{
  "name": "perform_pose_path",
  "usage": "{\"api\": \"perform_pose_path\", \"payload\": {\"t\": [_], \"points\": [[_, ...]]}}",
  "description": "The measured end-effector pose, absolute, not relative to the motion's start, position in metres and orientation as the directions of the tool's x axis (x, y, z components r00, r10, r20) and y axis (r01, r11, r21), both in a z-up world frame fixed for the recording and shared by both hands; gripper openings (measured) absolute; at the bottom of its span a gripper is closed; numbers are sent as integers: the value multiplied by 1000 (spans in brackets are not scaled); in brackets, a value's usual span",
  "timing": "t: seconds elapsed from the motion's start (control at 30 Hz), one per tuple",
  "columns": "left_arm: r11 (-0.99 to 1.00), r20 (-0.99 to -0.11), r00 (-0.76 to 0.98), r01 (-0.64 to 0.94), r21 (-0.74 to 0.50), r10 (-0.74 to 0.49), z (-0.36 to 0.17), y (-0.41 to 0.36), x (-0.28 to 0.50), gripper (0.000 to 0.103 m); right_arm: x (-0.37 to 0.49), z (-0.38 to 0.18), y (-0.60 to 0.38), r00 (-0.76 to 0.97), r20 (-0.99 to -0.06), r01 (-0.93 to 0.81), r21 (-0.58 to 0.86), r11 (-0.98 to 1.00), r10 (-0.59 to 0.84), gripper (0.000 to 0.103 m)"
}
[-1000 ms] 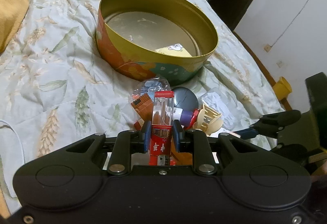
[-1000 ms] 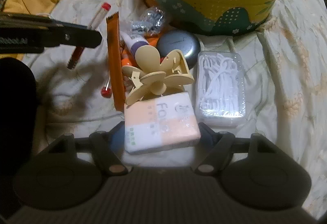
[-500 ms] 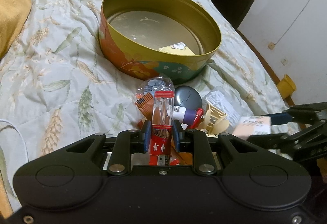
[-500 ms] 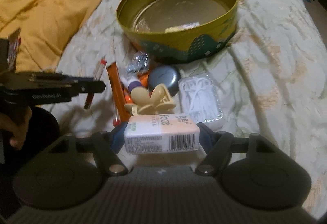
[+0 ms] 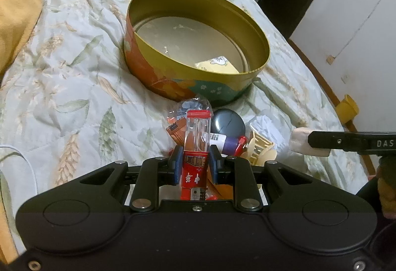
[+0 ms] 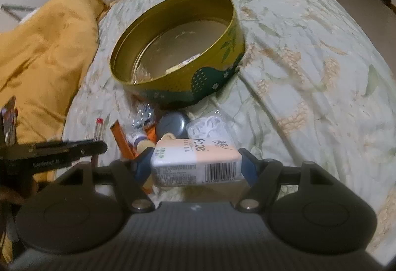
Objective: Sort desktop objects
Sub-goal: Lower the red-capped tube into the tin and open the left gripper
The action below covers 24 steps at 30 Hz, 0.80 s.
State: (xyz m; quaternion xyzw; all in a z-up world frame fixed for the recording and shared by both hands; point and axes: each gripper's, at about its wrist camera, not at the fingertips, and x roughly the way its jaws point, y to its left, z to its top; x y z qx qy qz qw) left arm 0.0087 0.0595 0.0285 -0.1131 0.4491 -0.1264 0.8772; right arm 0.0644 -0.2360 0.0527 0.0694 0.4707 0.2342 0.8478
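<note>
Round gold metal tin (image 5: 198,87): one yellow card (image 5: 217,65) deposited; red-capped clear tube (image 5: 196,144) and tissue pack (image 6: 195,162) clamped in jaws short of it; clutter (image 5: 227,122) left beside it.

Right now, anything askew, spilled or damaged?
Nothing damaged or spilled. The round tin sits upright on the bedspread. Loose items stay heaped in front of it. Left tool grips a red-capped tube; right tool grips a tissue pack.

Left gripper (image 5: 195,165) and right gripper (image 6: 196,164) both clamped, loaded
</note>
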Motion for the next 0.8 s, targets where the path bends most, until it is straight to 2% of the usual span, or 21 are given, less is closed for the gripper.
{"api": "perform_pose_path", "payload": {"t": [0.47,0.8], "points": [[958,-713,640,188,-219,-288,95,40,63,21,72,45,-247,461,-739,-274,408,871,491,73],[969,-729,639,177,-172,-246,105,12,129,21,79,41,-255,476,-723,-234,445,865,500,73]]}}
